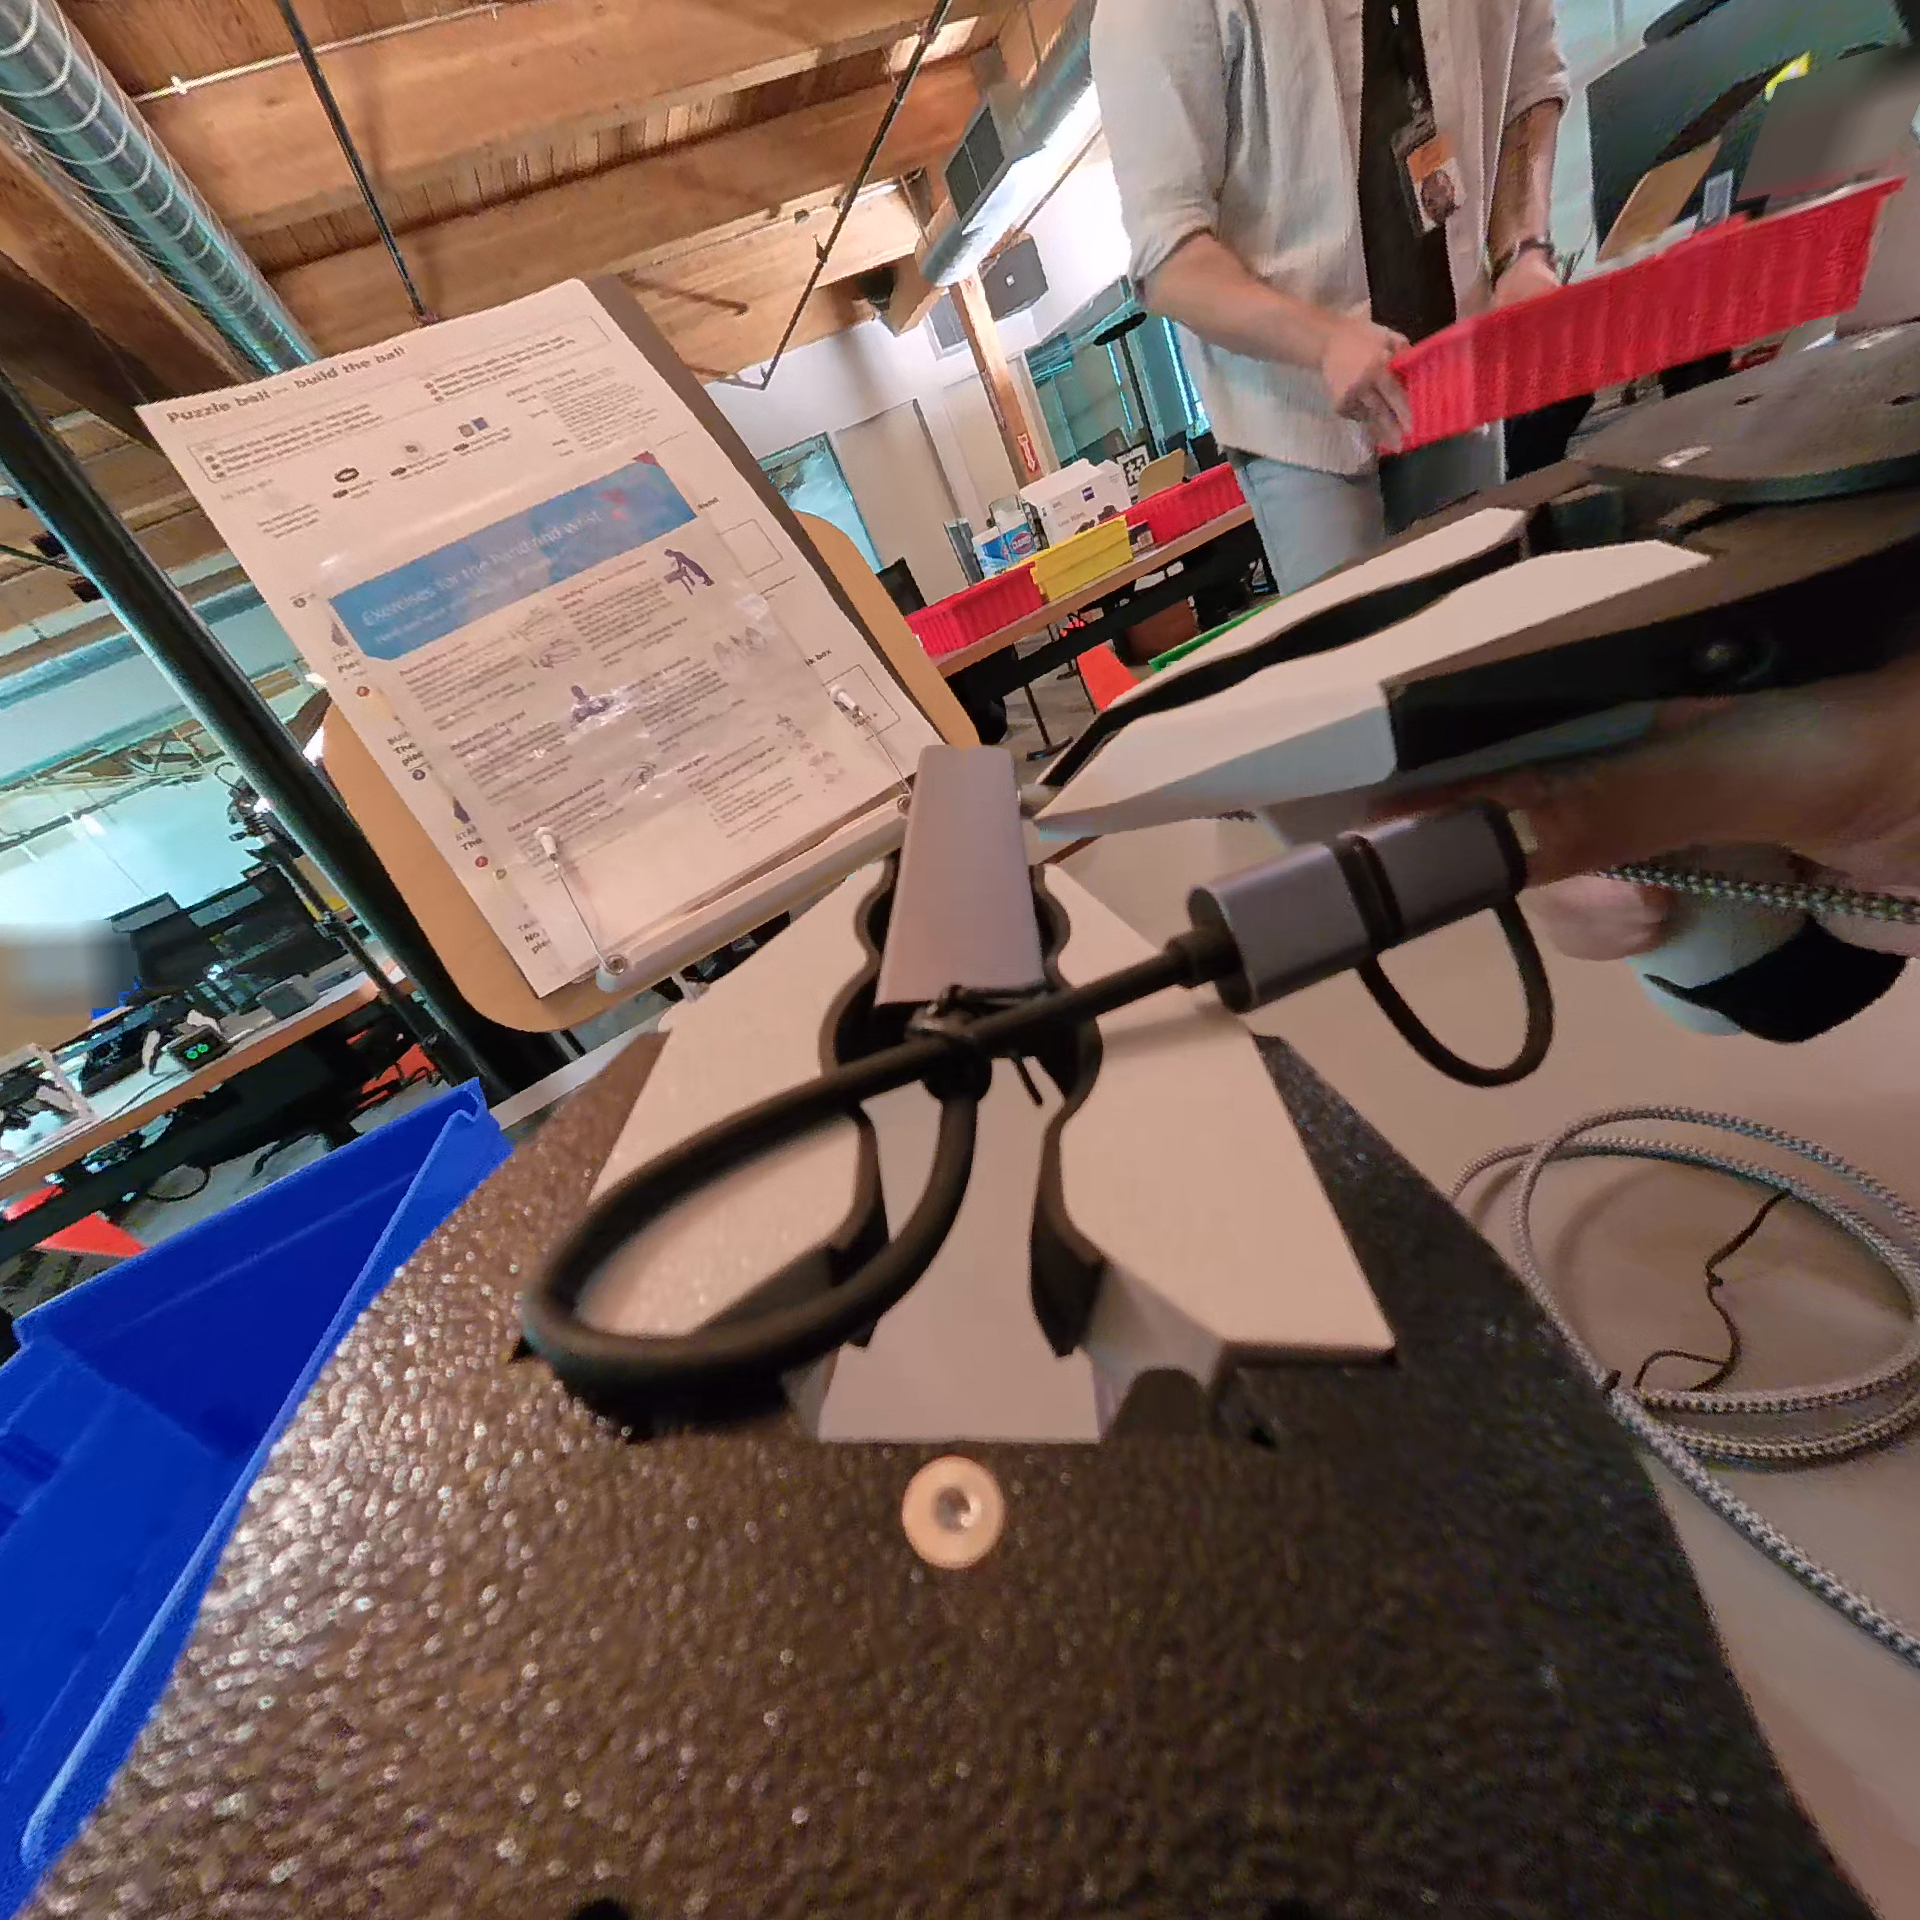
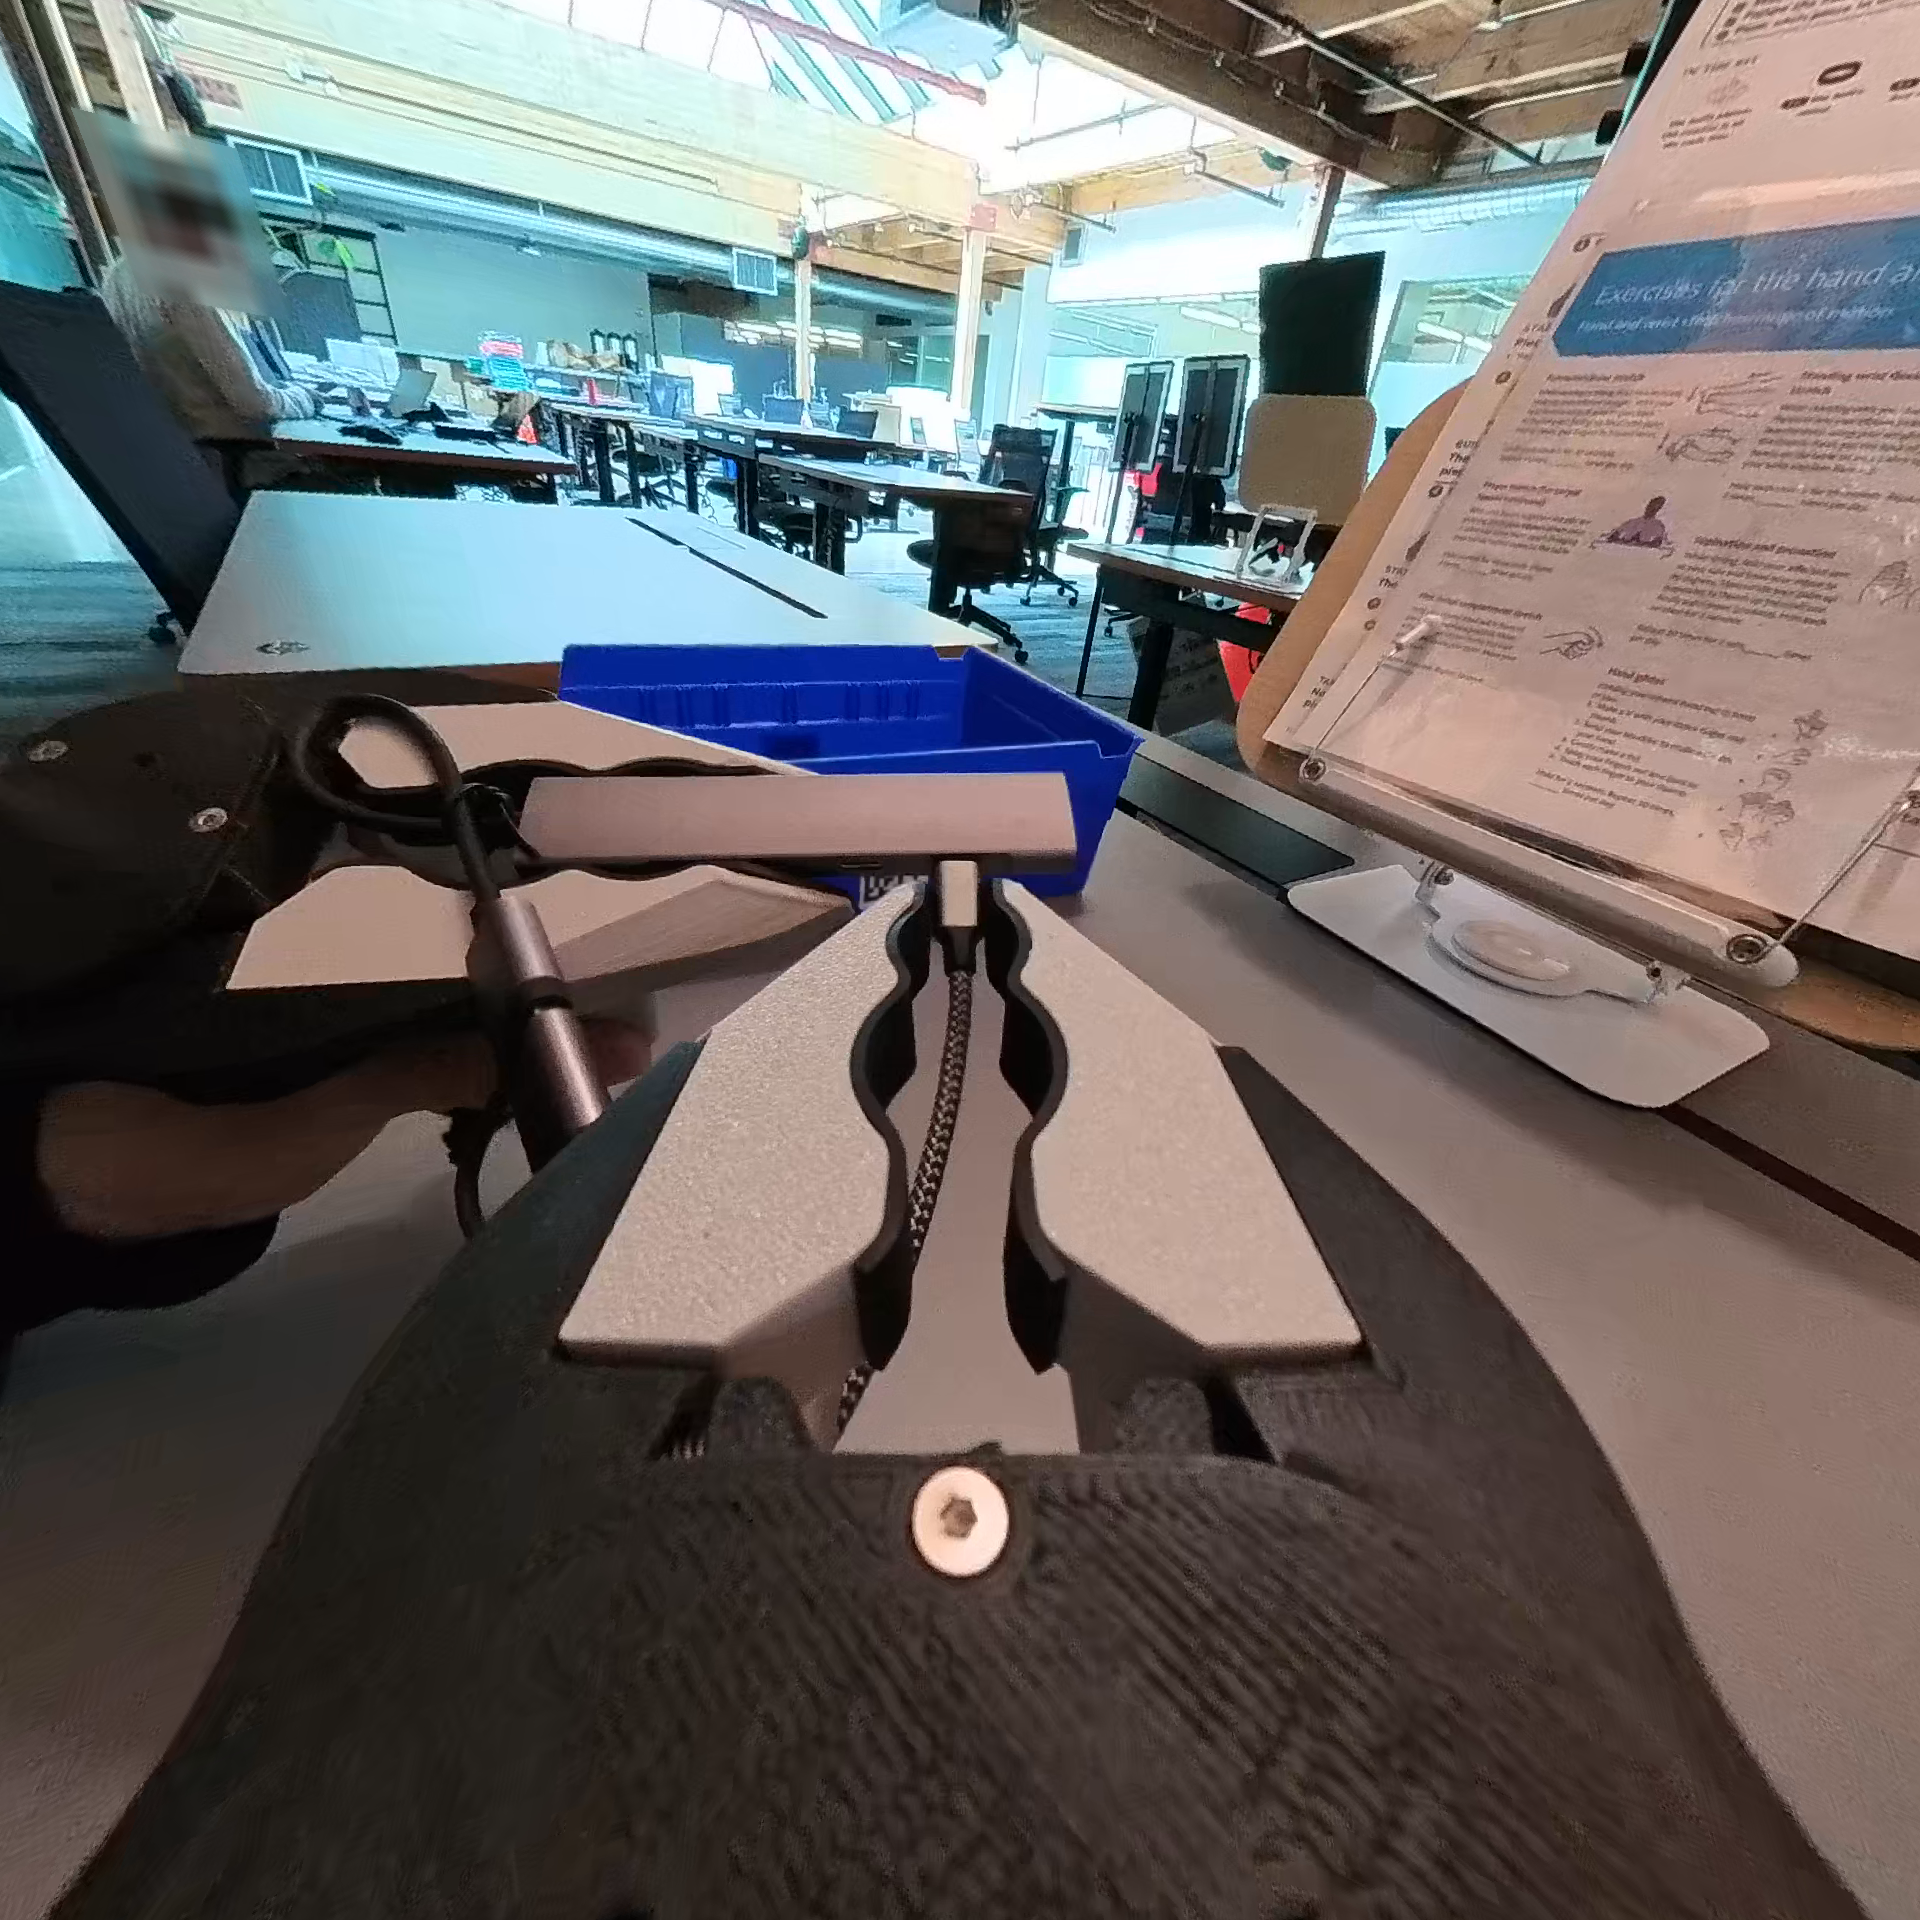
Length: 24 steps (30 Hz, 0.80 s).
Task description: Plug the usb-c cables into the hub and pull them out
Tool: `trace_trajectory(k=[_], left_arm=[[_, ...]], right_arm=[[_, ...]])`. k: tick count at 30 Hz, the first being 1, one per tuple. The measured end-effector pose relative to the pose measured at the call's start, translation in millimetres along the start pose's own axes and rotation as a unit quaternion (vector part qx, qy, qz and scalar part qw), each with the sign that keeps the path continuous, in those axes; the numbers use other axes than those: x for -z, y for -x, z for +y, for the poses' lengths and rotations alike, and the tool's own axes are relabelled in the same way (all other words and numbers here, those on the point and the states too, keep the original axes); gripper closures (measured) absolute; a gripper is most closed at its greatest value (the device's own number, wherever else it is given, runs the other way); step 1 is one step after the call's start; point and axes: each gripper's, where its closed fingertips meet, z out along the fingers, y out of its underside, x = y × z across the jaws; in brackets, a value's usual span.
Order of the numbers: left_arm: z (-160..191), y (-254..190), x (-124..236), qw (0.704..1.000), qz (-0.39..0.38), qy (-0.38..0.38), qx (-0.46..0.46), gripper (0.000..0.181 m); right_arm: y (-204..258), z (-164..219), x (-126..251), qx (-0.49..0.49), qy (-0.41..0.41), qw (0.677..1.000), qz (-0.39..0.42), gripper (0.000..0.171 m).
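My left gripper (image 1: 961,935) is closed on the hub, its fingers (image 1: 748,1122) reaching forward and clamped against both sides, and in the right wrist view it comes in from the left, lying nearly level with my hand (image 2: 208,1132) wrapped around its handle below. My right gripper (image 2: 958,935) is pinched on the braided cable's plug just behind its tip, the pale fingers (image 2: 748,1143) drawn close together. In the left wrist view it enters from the right, its tips close beside the left one's, my hand (image 1: 1714,842) gripping beneath.
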Motion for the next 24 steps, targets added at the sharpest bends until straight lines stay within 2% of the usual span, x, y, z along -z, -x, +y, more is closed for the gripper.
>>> trace_trajectory(k=[3, 5, 7, 8, 9, 11, 15, 18, 20, 24], left_arm=[[3, 2, -1, 1.000, 0.004, 0.015, -0.012, 0.158], [3, 5, -2, 0.999, 0.002, 0.024, -0.020, 0.157], [2, 63, 5, 0.992, -0.124, 0.023, 0.006, 0.160], [4, 94, 11, 0.986, -0.143, 0.025, 0.082, 0.159], [-4, 112, 13, 0.984, -0.122, 0.007, 0.127, 0.160], [-27, 130, 20, 0.990, -0.116, -0.018, 0.078, 0.159], [-49, 108, 27, 0.998, -0.061, -0.025, 0.015, 0.158], [-32, 98, 31, 0.999, -0.040, -0.009, 0.004, 0.158], [-13, 91, 30, 1.000, -0.022, 0.007, 0.020, 0.158], [19, 75, 27, 0.998, -0.001, 0.026, 0.055, 0.158]], right_arm=[[-1, 3, -1, -0.027, 0.033, 0.999, 0.007, 0.163], [-2, 6, -1, -0.006, 0.063, 0.998, 0.024, 0.163], [-11, 31, 11, 0.057, 0.161, 0.984, 0.050, 0.162], [-17, 32, 19, 0.060, 0.171, 0.982, 0.061, 0.163], [-18, 22, 25, 0.029, 0.144, 0.988, 0.053, 0.163], [-28, -14, 40, -0.014, 0.062, 0.997, 0.053, 0.163], [-40, -52, 67, 0.030, 0.014, 0.997, 0.075, 0.163], [-42, -71, 81, 0.092, 0.019, 0.992, 0.084, 0.163], [-58, -85, 93, 0.130, 0.053, 0.985, 0.098, 0.163], [-84, -154, 115, 0.134, 0.052, 0.985, 0.095, 0.163]])
